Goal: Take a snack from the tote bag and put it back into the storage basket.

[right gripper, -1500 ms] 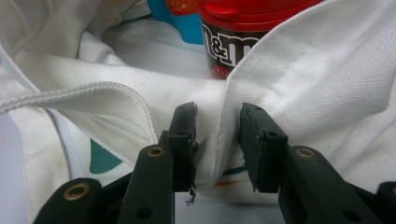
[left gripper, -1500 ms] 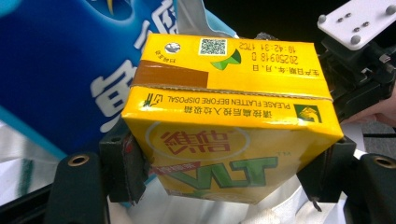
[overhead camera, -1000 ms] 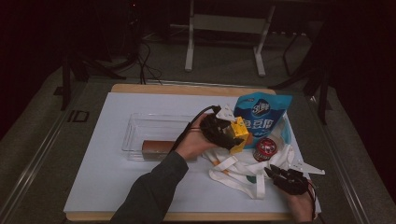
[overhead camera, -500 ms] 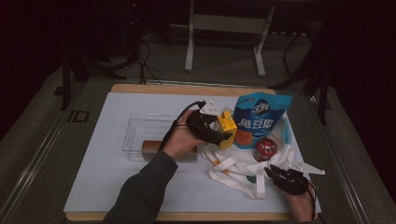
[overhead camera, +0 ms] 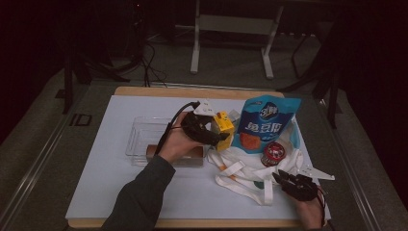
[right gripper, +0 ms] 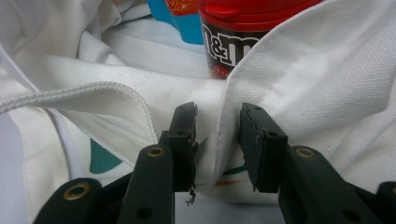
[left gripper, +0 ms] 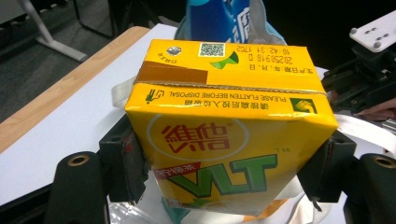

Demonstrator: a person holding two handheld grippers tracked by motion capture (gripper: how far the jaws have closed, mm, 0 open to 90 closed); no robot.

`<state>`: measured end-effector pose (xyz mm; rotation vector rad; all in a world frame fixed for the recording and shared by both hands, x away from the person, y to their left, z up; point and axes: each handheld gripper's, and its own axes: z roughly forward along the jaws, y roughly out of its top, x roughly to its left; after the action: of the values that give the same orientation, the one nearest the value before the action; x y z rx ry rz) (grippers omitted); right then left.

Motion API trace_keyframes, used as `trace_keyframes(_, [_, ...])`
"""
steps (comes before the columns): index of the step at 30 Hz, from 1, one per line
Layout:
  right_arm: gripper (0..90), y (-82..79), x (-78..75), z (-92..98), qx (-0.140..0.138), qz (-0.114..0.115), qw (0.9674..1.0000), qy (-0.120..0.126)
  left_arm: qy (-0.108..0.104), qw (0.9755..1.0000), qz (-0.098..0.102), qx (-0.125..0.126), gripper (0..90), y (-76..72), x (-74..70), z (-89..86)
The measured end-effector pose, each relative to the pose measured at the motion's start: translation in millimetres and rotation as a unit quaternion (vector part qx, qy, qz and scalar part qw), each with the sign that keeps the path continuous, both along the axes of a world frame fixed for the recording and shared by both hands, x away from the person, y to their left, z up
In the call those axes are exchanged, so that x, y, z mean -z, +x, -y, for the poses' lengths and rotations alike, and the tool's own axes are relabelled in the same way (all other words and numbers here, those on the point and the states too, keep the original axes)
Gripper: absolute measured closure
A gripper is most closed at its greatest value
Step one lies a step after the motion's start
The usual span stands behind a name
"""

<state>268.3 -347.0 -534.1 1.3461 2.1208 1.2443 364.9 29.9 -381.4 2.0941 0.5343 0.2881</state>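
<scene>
Left gripper [overhead camera: 222, 134] is closed on a yellow drink carton [left gripper: 233, 140], with a pad pressed on each narrow side. The printed front faces back along the jaws and the top with the straw seal is turned up and away. In the high view the carton is held clear of the table [overhead camera: 106, 183], slightly tilted, in the gap between a clear tray [overhead camera: 144, 132] and a blue pouch [overhead camera: 267, 122]. The tray lies just to the left of the gripper, beside the holding hand, and a brown box [overhead camera: 195, 154] is seen at its near edge. The cloth bag [overhead camera: 250, 168] lies to the right and a little nearer the person. A short sideways carry to the left is judged to be what is called for if the carton is meant for the tray. The carton's long side would have to be lined up with the tray's free far part, clear of the brown box. Right gripper [right gripper: 217, 135] is closed on a fold of the bag's hem. The jaws stand part way apart with the cloth bunched between them, and a red-lidded jar [right gripper: 233, 42] is seen just beyond inside the bag. The left hand is much the nearer to the tray, and the right is well apart from it at the table's near right corner.
</scene>
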Motion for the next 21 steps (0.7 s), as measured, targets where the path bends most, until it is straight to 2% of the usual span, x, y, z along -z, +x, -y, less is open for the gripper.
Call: trace_keyframes(21, [66.4, -0.3, 0.0, -0.2, 0.001, -0.001, 1.0000, 0.000, -0.002, 0.9993, -0.002, -0.039, 28.7, 3.4, 4.0, -28.4])
